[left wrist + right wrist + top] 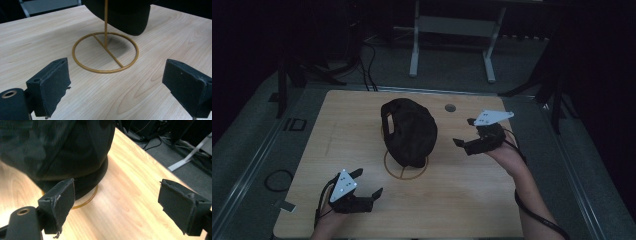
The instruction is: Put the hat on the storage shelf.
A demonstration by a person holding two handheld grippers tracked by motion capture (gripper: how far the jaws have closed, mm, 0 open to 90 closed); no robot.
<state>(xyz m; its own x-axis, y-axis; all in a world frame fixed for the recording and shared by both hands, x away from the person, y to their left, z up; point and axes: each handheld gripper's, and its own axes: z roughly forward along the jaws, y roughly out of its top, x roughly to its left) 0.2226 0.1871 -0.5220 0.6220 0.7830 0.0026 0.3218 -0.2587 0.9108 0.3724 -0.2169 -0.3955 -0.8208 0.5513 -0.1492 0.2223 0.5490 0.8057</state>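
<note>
A black cap (pixel 408 131) hangs on a thin gold wire stand (pixel 405 169) with a round ring base in the middle of the wooden table (pixel 462 195). In the left gripper view the ring base (pixel 105 52) and upright rod lie ahead, with the cap's lower edge (pixel 127 17) above. My left gripper (pixel 368 184) is open near the front left, a short way from the stand. My right gripper (pixel 464 132) is open just right of the cap, held above the table. In the right gripper view the cap (pixel 62 150) looms close beside the left pad (pixel 60 202).
A small round hole (pixel 450 107) sits in the table's far part. Beyond the far edge stand white desk legs (pixel 414 45) and cables on the dark floor. A coiled cable (pixel 278 180) lies on the floor at the left.
</note>
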